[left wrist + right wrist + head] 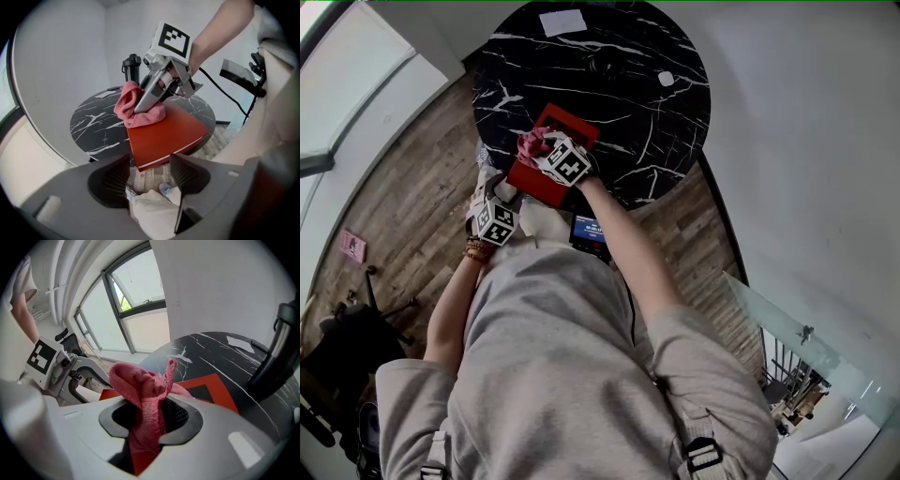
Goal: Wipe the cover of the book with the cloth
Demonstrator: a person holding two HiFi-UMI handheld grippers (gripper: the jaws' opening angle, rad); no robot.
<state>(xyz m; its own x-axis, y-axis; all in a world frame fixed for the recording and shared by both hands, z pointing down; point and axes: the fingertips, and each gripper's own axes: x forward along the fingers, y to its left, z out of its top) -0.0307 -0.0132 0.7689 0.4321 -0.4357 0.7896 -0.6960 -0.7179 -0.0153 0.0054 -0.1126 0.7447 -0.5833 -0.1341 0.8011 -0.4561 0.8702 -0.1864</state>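
A red book (546, 176) lies at the near edge of the round black marble table (647, 122), its corner overhanging the rim. My right gripper (542, 148) is shut on a pink cloth (531, 142) and holds it down on the book's cover. In the right gripper view the cloth (143, 394) bunches up between the jaws of the right gripper (149, 416), over the red cover (215, 394). My left gripper (149, 171) is open and holds nothing. It hangs off the table's edge just short of the book (164, 133), facing the cloth (140, 111) and the right gripper (140, 108).
A black flask (602, 64) stands near the table's middle, with a white sheet (562, 22) at the far rim and a small white piece (667, 79) to the right. A small screen device (590, 232) sits below the table edge. Wooden floor surrounds the table.
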